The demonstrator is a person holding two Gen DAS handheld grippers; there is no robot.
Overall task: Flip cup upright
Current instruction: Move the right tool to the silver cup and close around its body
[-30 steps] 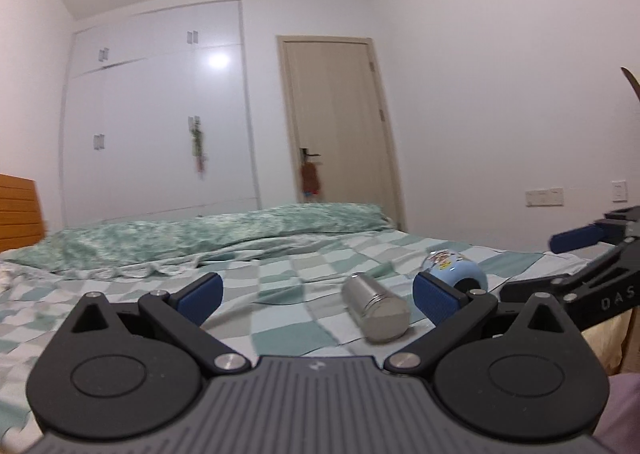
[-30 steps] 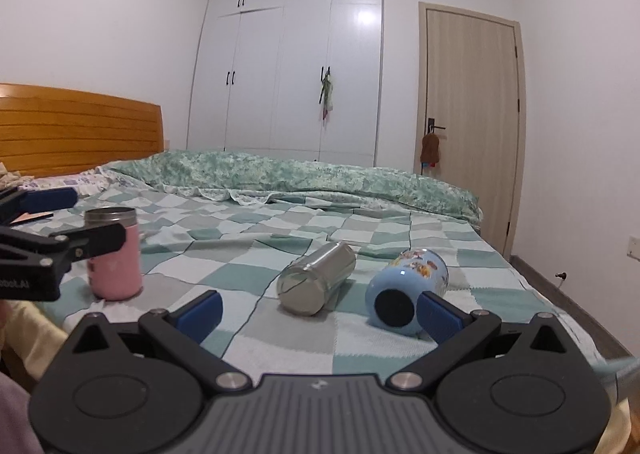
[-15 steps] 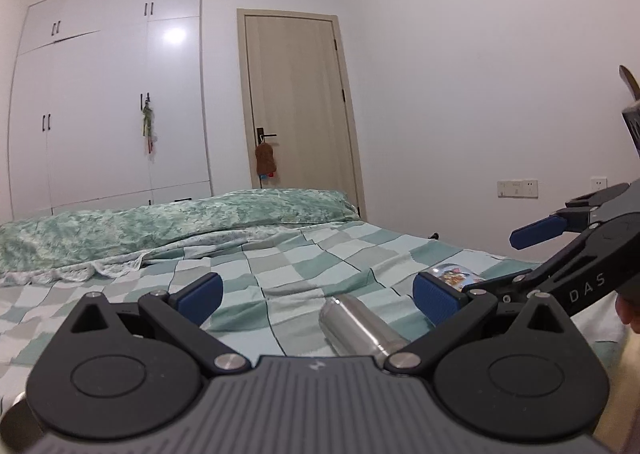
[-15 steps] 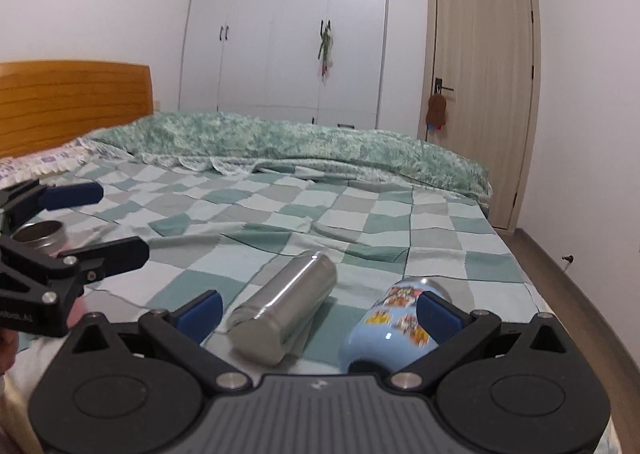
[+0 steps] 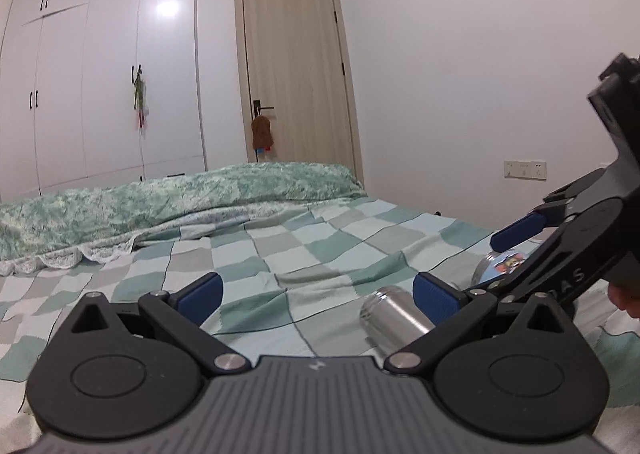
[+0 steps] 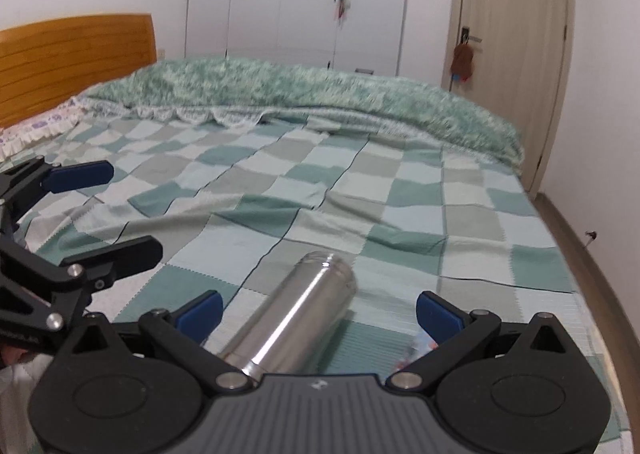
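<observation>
A steel cup [image 6: 296, 314] lies on its side on the checked bedspread [image 6: 360, 190], between my right gripper's open fingers and partly under them. It also shows in the left wrist view [image 5: 390, 312], just left of my left gripper's right fingertip. A blue cartoon-printed cup [image 5: 506, 266] lies on its side further right, mostly hidden behind the right gripper; only a sliver of it [image 6: 416, 350] shows in the right wrist view. My left gripper [image 5: 318, 294] is open and empty. My right gripper [image 6: 318, 312] is open over the steel cup. Each gripper shows in the other's view, at the right [image 5: 520, 232] and at the left [image 6: 108, 214].
A rumpled green quilt [image 6: 304, 90] lies across the far side of the bed. A wooden headboard [image 6: 72, 54] stands at the left. White wardrobes [image 5: 104, 86] and a door [image 5: 296, 74] are behind. The bed's right edge drops to the floor [image 6: 580, 238].
Both grippers have moved forward and lower toward the lying cups. The steel cup now sits between the right gripper's fingers, and the blue cup has slid almost out of its view. The pink cup has left view.
</observation>
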